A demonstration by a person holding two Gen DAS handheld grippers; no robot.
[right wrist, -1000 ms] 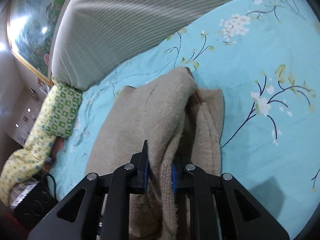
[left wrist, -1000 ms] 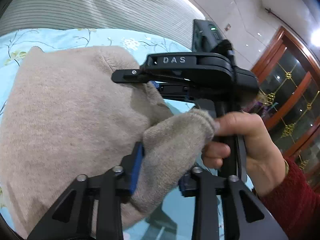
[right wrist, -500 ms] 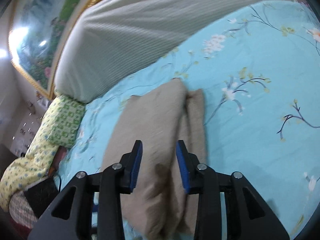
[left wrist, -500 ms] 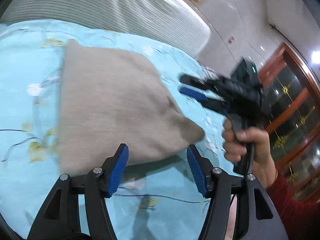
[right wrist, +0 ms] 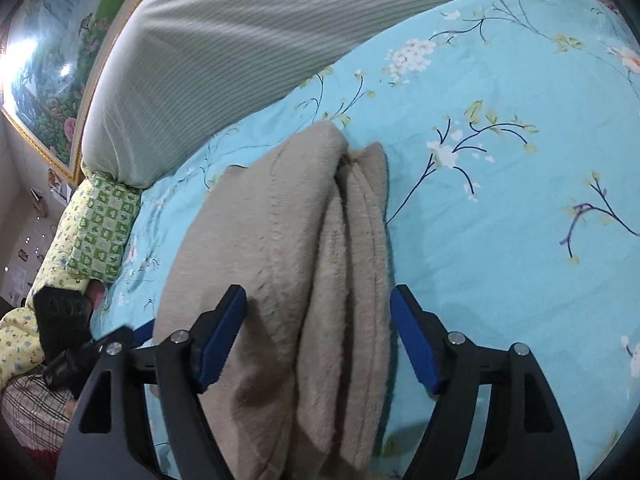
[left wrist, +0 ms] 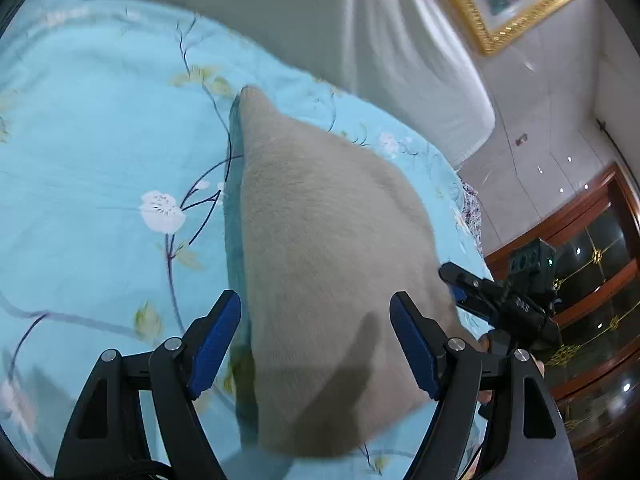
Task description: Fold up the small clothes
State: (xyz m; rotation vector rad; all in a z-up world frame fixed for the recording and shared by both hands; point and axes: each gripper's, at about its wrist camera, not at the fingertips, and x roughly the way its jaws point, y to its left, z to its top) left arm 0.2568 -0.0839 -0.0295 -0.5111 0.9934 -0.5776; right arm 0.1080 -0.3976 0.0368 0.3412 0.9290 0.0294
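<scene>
A beige knitted garment (left wrist: 328, 264) lies folded on the light blue floral bedsheet (left wrist: 100, 168). In the right wrist view the garment (right wrist: 304, 264) shows several stacked layers along its right edge. My left gripper (left wrist: 316, 344) is open and empty, its blue pads either side of the garment's near end, above it. My right gripper (right wrist: 320, 340) is open and empty, hovering over the garment's near end. The right gripper also shows in the left wrist view (left wrist: 496, 300) at the garment's right edge.
A grey-white ribbed headboard (right wrist: 248, 40) runs behind the bed. A green and yellow patterned pillow (right wrist: 96, 232) lies at the left. A framed painting (right wrist: 52, 60) hangs on the wall. A wooden glass-door cabinet (left wrist: 592, 280) stands at the right.
Both grippers have let go of the garment, opened wide and pulled back. The garment now lies flat and folded on the sheet.
</scene>
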